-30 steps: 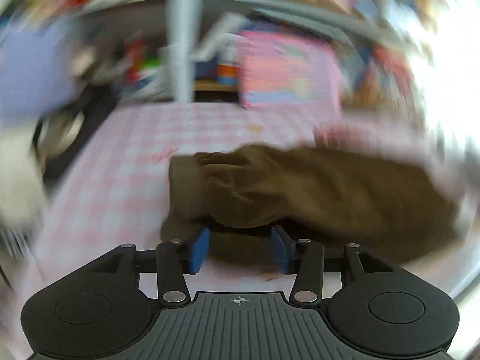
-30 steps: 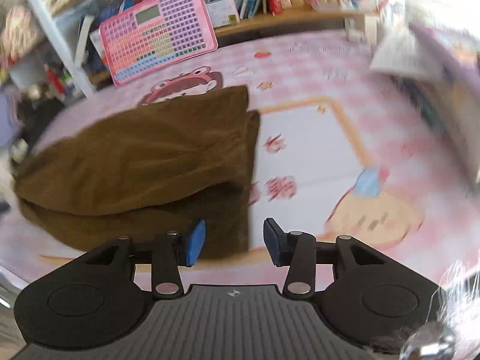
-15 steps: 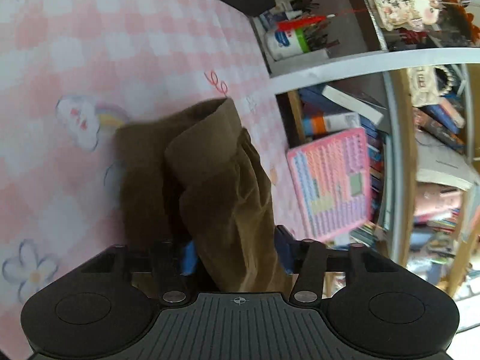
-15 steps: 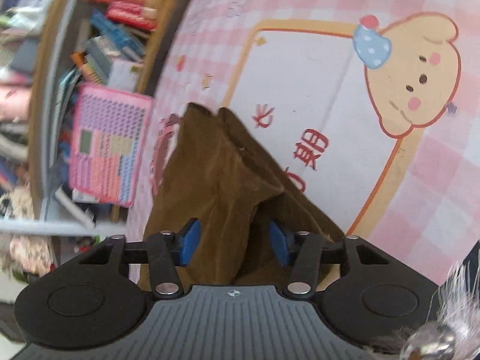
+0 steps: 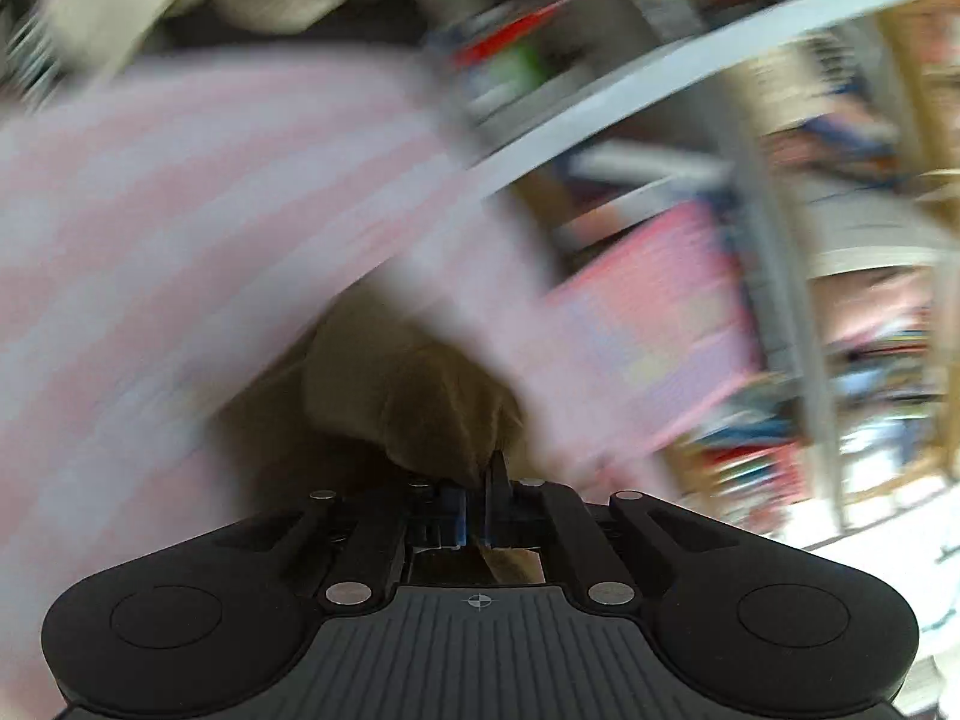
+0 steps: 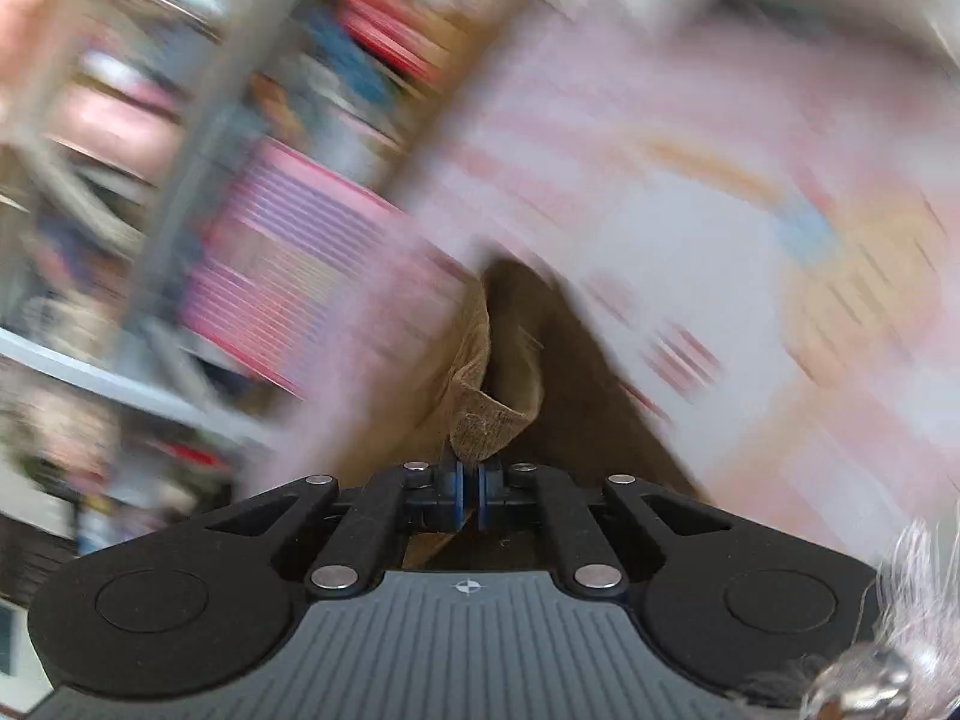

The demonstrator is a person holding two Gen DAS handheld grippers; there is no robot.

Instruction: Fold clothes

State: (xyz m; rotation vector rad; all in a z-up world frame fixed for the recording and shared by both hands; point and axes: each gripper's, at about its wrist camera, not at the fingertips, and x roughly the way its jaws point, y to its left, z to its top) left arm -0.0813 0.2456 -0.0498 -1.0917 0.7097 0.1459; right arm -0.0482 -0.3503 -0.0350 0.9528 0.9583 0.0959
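The brown garment (image 5: 414, 396) bunches up just ahead of my left gripper (image 5: 477, 507), whose blue pads are shut on a fold of it. In the right wrist view the same brown garment (image 6: 510, 372) rises from my right gripper (image 6: 471, 495), which is shut on a thick hem or cuff edge. Both views are heavily motion-blurred. The pink checked tablecloth (image 5: 180, 228) lies behind the cloth, and how much of the garment hangs free is hidden.
A pink calculator-like toy (image 5: 654, 324) stands by the blurred shelves of books (image 5: 840, 360); the toy (image 6: 312, 264) also shows in the right wrist view. A cartoon picture mat (image 6: 840, 276) covers the table to the right. A white shelf post (image 5: 630, 102) crosses the background.
Both grippers, open around the brown garment half a second ago, have shut on it. Both cameras are now swinging fast, blurring the scene.
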